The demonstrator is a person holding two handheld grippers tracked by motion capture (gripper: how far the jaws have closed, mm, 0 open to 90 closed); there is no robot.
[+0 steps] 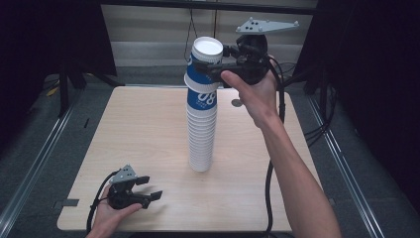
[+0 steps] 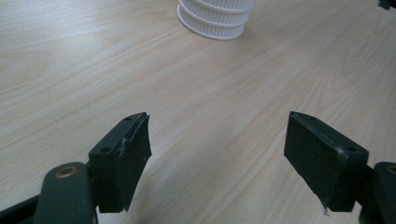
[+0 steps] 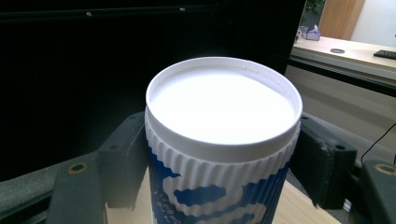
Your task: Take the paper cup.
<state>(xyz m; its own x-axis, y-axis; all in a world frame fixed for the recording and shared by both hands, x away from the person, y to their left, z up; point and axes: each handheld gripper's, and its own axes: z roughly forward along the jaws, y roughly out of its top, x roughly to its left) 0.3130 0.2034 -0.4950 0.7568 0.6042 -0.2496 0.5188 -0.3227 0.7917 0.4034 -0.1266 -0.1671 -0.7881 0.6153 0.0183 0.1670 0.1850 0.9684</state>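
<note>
At the top of the stack (image 1: 202, 129), the upside-down top cup (image 1: 203, 63) is pinched by the right gripper (image 1: 214, 68), jaws pressed on its ribbed wall just under the base rim. It is judged light, thin-walled and easily crushed; a gentle hold on the ribs is advised. Near the table (image 1: 148, 129) front edge, the left gripper (image 1: 148, 187) is held spread, grasping nothing.

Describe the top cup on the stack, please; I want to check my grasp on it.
The white and blue ribbed paper cup is upside down, its white recessed base facing up, with blue print on its ribbed wall. It tops the tall stack of white paper cups standing mid-table, tilted slightly off the stack's line. The right hand-held gripper clamps it, one black jaw on each side below the rim.
</note>
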